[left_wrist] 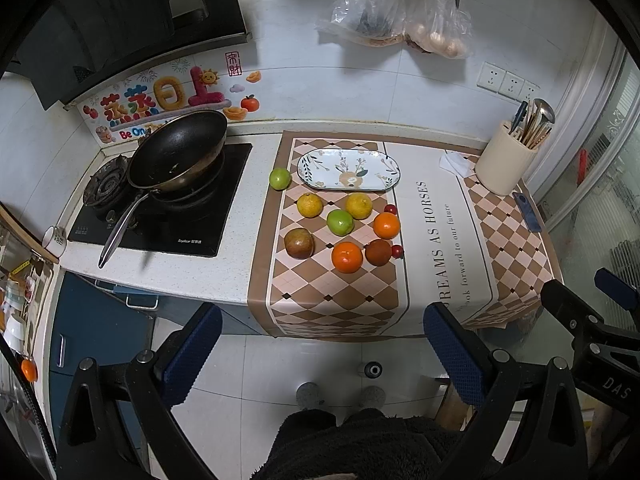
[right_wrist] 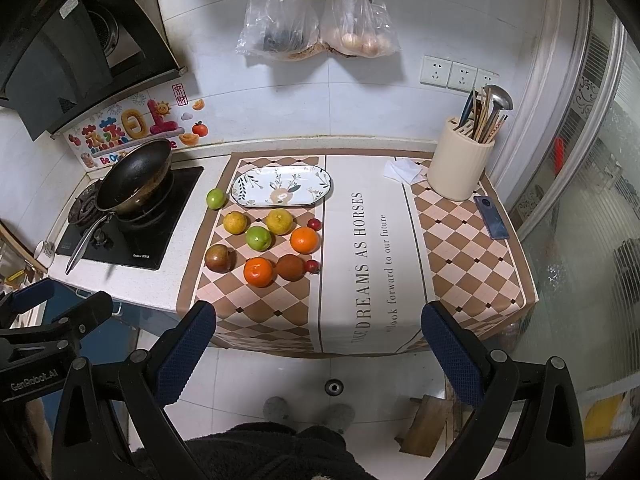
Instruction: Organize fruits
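Well ahead of both grippers, the fruits sit loose on a checked mat (right_wrist: 472, 256) that covers the counter. The left gripper (left_wrist: 322, 354) hangs above the floor short of the counter edge, its blue-padded fingers spread wide and holding nothing. The right gripper (right_wrist: 318, 350) hangs the same way, jaws wide apart and empty.

An oval patterned plate (left_wrist: 384, 168) lies bare at the back of the mat. One green fruit (left_wrist: 279, 178) rests just left of it. In front of the plate are two yellow citrus (left_wrist: 309, 205) (left_wrist: 359, 205), a second green fruit (left_wrist: 340, 222) between them, two oranges (left_wrist: 387, 225) (left_wrist: 347, 257), two brownish fruits (left_wrist: 299, 243) (left_wrist: 378, 252) and two small red ones (left_wrist: 390, 209) (left_wrist: 397, 251).

Left of the mat a black pan (right_wrist: 134, 178) stands on the stove. At the right are a cream utensil holder (right_wrist: 460, 168) and a phone (right_wrist: 491, 217). Plastic bags (right_wrist: 316, 20) hang on the tiled wall. The person's dark trousers and grey slippers show below.
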`<state>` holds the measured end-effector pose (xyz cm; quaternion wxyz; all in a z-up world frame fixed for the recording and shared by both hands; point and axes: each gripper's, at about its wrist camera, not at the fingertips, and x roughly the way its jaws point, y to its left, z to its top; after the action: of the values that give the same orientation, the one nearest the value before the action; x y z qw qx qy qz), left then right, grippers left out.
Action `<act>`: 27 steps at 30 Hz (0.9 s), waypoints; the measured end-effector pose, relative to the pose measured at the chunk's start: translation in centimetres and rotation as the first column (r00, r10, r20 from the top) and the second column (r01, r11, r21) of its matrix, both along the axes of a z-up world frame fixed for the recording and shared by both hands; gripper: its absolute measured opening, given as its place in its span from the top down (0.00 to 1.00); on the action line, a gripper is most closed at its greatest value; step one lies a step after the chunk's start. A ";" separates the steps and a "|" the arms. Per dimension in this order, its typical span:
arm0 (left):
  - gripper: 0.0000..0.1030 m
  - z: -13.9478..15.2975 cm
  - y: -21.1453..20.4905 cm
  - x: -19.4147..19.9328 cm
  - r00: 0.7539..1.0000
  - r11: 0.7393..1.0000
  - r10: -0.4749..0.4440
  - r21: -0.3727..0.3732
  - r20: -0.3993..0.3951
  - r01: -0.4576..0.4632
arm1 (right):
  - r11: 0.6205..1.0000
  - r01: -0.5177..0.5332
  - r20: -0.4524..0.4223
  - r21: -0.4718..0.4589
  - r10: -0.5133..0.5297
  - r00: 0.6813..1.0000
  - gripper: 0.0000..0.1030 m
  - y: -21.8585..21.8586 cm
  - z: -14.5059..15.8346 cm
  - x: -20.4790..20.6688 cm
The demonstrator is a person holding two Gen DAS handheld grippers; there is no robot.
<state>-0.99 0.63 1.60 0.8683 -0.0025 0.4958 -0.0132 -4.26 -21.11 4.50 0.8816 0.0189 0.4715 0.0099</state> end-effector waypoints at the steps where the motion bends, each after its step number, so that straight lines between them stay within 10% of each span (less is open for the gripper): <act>1: 0.00 0.0 0.1 0.0 1.000 1.000 0.000 0.000 0.001 0.000 | 1.000 0.002 -0.001 0.002 -0.002 1.000 0.00 0.1 0.1 0.0; 27: 0.00 0.0 0.6 -0.2 1.000 1.000 -0.004 -0.001 0.005 0.004 | 1.000 0.007 0.004 0.017 -0.007 1.000 0.00 0.0 0.1 -0.2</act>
<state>-1.23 1.27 1.61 0.8696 -0.0017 0.4935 -0.0153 -4.48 -21.11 4.62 0.8824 0.0279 0.4696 0.0109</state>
